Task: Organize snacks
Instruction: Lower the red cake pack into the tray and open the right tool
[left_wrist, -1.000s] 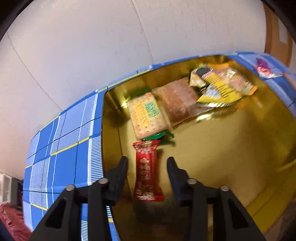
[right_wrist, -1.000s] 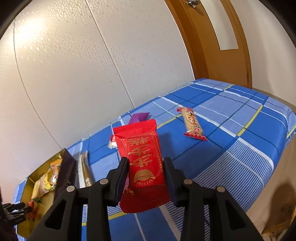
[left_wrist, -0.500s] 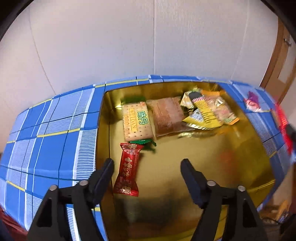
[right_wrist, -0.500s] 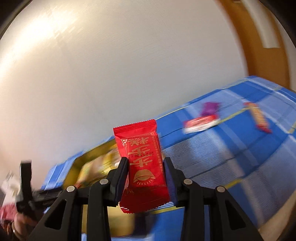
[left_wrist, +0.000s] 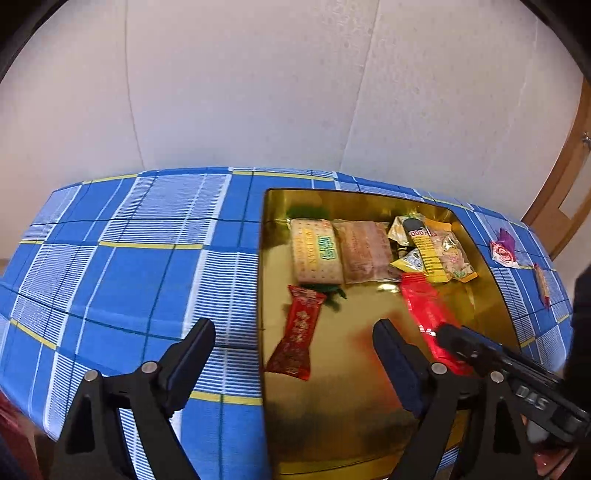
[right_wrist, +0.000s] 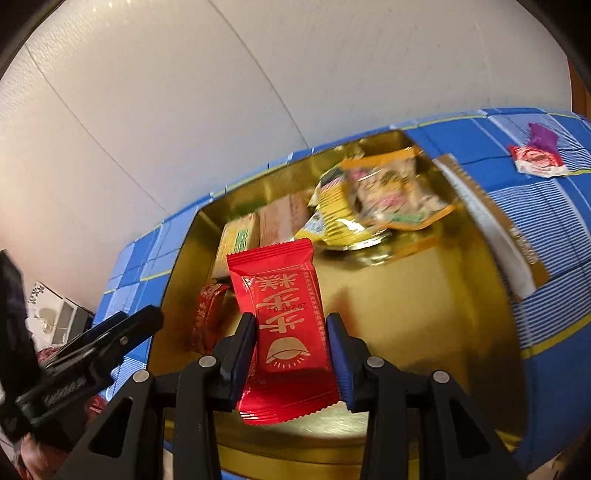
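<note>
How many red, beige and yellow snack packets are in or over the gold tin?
Red: 2, dark red packet, bright red packet in right gripper
Beige: 2, green-labelled cracker pack, plain cracker pack
Yellow: at least 2, heaped bags
Total: at least 6

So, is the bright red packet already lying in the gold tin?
Not yet. The bright red packet is clamped by the right gripper, above the gold tin.

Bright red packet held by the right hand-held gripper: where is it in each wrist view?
Left wrist: bright red packet at centre-right, blurred, over the gold tin.
Right wrist: lower centre, clamped in the right hand-held gripper.
Shared landmark: dark red candy bar lying in the tin.
</note>
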